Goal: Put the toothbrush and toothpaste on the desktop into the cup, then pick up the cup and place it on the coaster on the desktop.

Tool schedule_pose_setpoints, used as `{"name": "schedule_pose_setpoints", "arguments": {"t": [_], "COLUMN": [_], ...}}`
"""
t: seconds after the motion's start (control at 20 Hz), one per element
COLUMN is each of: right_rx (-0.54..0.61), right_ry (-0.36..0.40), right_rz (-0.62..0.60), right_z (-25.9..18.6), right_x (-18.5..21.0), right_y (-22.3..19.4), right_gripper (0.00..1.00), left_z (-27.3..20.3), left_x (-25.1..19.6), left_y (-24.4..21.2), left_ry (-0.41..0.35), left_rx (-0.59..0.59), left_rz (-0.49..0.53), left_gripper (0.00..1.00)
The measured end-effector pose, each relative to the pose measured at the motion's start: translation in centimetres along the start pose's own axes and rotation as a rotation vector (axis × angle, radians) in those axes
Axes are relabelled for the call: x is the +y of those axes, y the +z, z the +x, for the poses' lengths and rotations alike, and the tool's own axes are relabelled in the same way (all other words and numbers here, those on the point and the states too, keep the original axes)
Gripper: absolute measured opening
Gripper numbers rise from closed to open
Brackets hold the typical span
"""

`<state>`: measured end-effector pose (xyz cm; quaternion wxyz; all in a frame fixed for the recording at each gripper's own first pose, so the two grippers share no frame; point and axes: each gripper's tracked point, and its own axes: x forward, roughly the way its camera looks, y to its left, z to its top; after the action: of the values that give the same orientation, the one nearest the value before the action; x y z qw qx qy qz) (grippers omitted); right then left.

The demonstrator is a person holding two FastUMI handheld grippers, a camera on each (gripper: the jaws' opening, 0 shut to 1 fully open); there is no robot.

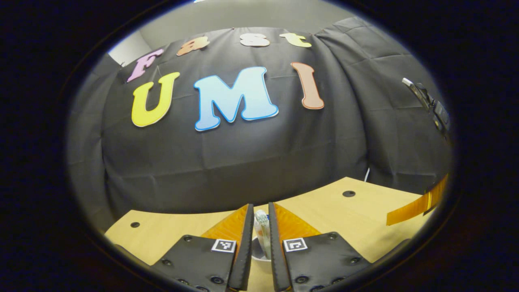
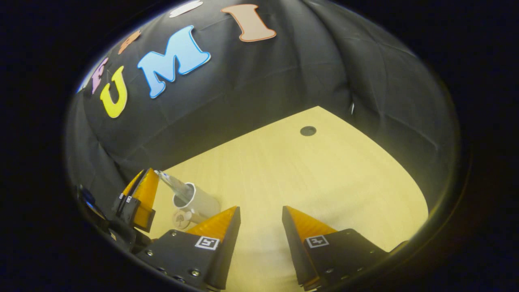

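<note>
My left gripper (image 1: 260,215) is shut on the toothbrush (image 1: 262,231), which stands upright between its fingers with the pale bristles on top. Directly below it is the rim of the white cup (image 1: 259,255). In the right gripper view, the left gripper (image 2: 142,194) holds the toothbrush (image 2: 170,184) slanted, with its lower end inside the upright cup (image 2: 196,202). A small round disc with a tree print (image 2: 181,219), seemingly the coaster, lies at the cup's near side. My right gripper (image 2: 260,210) hangs open over bare desk to the right of the cup, with nothing between its fingers.
The light wooden desk (image 2: 324,178) has round holes (image 2: 308,130) near its far edge and is enclosed by the black cloth wall. An orange finger of the right gripper (image 1: 417,202) pokes in at the right edge of the left gripper view.
</note>
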<state>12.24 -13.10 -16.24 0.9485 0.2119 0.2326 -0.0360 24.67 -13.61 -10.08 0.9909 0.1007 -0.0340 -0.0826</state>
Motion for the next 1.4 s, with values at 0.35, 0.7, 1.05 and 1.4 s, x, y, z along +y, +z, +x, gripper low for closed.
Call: {"name": "schedule_pose_setpoints", "arguments": {"t": [0.35,0.7,1.05,1.4], "right_rx": [0.02,0.033,0.092,0.276], "right_ry": [0.07,0.154,0.209,0.215], "right_rz": [-0.073,-0.182,-0.33,-0.554], "right_z": [-0.1,0.1,0.5,3.3], "right_x": [3.3,7.4,10.8,12.8], "right_y": [-0.6,0.5,-0.3,-2.6], "right_gripper": [0.62,0.66,0.81,0.89], "left_z": [-3.7,-8.8,-12.9,-15.5], "left_x": [1.6,4.8,8.6,10.7], "left_y": [2.3,3.2,5.5,5.2], "left_ry": [0.01,0.066,0.143,0.195], "left_rx": [-0.01,0.046,0.05,0.055], "left_rz": [-0.023,-0.059,-0.115,-0.144], "left_gripper": [0.28,0.48,0.81,0.94]}}
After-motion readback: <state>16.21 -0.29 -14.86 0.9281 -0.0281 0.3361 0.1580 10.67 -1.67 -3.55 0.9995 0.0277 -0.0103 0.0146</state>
